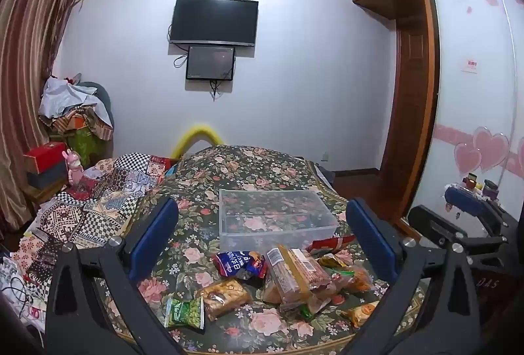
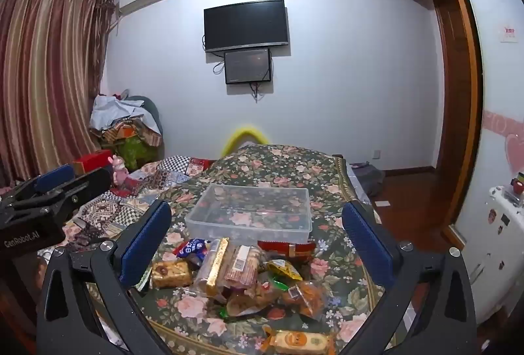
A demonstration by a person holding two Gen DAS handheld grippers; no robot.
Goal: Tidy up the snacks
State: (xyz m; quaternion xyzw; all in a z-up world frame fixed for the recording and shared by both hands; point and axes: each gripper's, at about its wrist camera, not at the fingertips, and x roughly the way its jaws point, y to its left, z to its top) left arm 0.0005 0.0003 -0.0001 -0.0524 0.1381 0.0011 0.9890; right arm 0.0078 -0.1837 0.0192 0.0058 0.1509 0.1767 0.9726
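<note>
Snacks (image 1: 288, 279) heaped loose on the floral bed cover (image 1: 249, 165), toward the near edge of the bed, just in front of a clear plastic box (image 1: 278, 217). Box empty, its long side facing the pile, sitting on the same cover farther from the near edge.

Among the pile: a blue packet (image 1: 240, 263) at the back left, a long clear biscuit sleeve with a gold strip (image 1: 294, 276) across the middle, a yellow-brown cake pack (image 1: 224, 296) to its left, a green packet (image 1: 185, 312) nearest the left side, a red wrapper (image 2: 286, 248) touching the box's front wall, an orange-printed bar (image 2: 299, 342) lying alone closest to the near edge.

Left hand-held gripper (image 1: 262, 243) spread wide, blue pads either side of the pile and box, pinching nothing, held above the cover. Right hand-held gripper (image 2: 255, 243) likewise spread wide and holding nothing, raised over the same pile; also seen from the left wrist view at the right edge.

Patchwork quilt (image 1: 98, 197) on the left part of the bed. Two dark screens (image 1: 214, 21) on the far wall.
</note>
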